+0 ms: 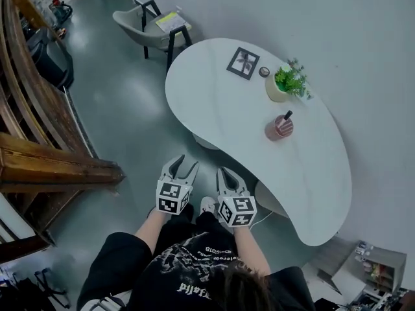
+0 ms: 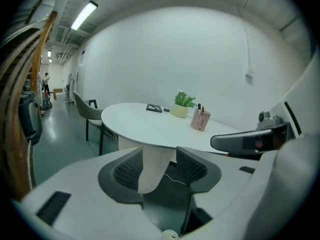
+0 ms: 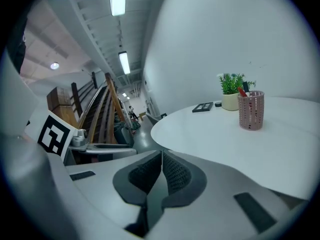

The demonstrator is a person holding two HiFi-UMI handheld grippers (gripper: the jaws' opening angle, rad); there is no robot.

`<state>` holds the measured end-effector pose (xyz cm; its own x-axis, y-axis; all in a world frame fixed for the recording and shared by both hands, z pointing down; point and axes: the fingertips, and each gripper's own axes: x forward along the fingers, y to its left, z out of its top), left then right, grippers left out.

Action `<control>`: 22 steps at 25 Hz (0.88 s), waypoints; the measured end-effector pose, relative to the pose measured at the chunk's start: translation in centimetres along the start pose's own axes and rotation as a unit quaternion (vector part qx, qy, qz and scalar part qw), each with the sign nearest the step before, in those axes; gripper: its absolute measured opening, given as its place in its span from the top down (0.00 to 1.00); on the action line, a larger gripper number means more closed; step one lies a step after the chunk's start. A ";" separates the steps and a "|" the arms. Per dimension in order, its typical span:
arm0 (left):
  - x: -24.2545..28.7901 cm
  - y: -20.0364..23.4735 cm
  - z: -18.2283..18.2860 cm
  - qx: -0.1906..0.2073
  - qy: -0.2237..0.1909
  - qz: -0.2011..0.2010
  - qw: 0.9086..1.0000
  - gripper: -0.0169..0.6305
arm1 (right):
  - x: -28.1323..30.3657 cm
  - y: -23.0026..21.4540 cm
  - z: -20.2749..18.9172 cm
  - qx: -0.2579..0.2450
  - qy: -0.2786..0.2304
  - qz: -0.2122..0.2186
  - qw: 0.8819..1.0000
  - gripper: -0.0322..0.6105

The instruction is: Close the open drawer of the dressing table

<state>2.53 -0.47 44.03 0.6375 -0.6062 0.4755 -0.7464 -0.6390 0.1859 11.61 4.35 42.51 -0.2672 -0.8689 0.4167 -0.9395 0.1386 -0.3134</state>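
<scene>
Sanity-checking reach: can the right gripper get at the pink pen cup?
Likely yes. The right gripper sits by the near edge of the table; only bare tabletop lies between it and the pink pen cup. Its jaws are shut, so they'd need opening.

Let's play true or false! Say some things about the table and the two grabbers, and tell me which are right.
1. The left gripper has its jaws apart with nothing between them. True.
2. The right gripper holds the pink cup. False: its jaws are together on nothing, and the cup stands on the table.
3. The plant stands on the table. True.
4. The frame lies on the floor. False: it lies flat on the table, near the plant.
5. A chair stands on the floor past the table's far end. True.
</scene>
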 end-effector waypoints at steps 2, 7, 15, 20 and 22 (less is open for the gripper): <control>-0.8 -1.0 0.7 0.012 -0.006 -0.001 1.000 0.63 | -0.6 -0.1 0.7 -0.001 -0.010 0.001 1.000 0.91; -2.1 -3.2 1.9 0.019 -0.026 0.003 0.999 0.63 | -2.0 -0.5 1.8 -0.012 -0.025 0.007 1.000 0.91; -2.7 -5.8 2.4 0.012 -0.040 -0.002 0.999 0.67 | -3.2 -1.5 2.2 -0.023 -0.029 0.011 0.999 0.91; -3.0 -6.6 2.6 0.011 -0.052 0.002 0.999 0.78 | -3.8 -2.6 1.8 -0.027 -0.026 -0.006 0.999 0.91; -3.1 -6.6 2.6 0.007 -0.057 0.009 0.998 0.87 | -4.0 -2.9 1.6 -0.029 -0.025 -0.008 0.999 0.91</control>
<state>6.01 4.39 39.06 0.6423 -0.6671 0.3774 -0.7555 -0.6341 0.1650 15.80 6.67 40.35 -0.2415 -0.8939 0.3776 -0.9550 0.1497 -0.2561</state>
